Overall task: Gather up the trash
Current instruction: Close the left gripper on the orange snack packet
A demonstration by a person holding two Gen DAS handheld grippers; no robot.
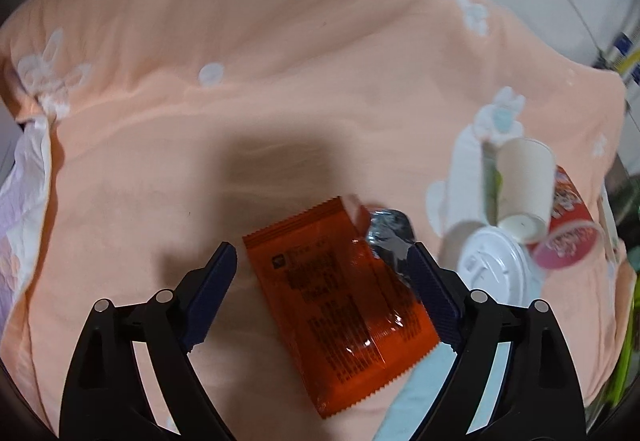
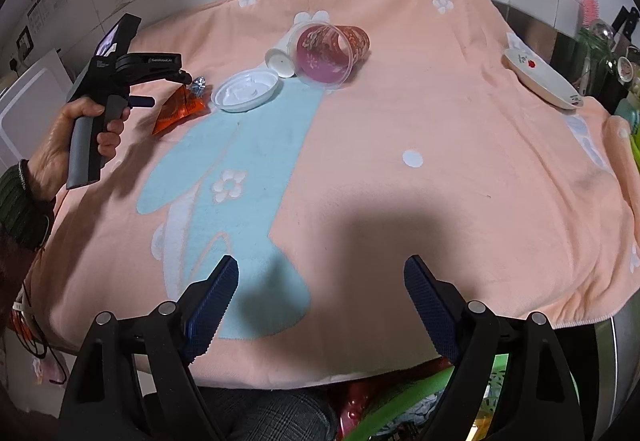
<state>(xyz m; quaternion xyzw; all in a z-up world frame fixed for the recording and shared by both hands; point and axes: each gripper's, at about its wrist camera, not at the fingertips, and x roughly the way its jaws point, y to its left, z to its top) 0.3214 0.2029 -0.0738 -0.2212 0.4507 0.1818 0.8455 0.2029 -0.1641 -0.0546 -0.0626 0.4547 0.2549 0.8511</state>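
On the peach cloth (image 2: 440,145) lie one orange wrapper (image 1: 340,297) between the wide-open left claw (image 1: 324,261), one foil ball (image 1: 390,233), one lid (image 2: 246,89), two cups (image 2: 330,51); right claw (image 2: 322,275) open, empty.

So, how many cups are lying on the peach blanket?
2. A white paper cup lies on its side behind the white lid. A clear cup with a red pattern lies on its side right beside it, apparently touching. Nothing suggests another is hidden.
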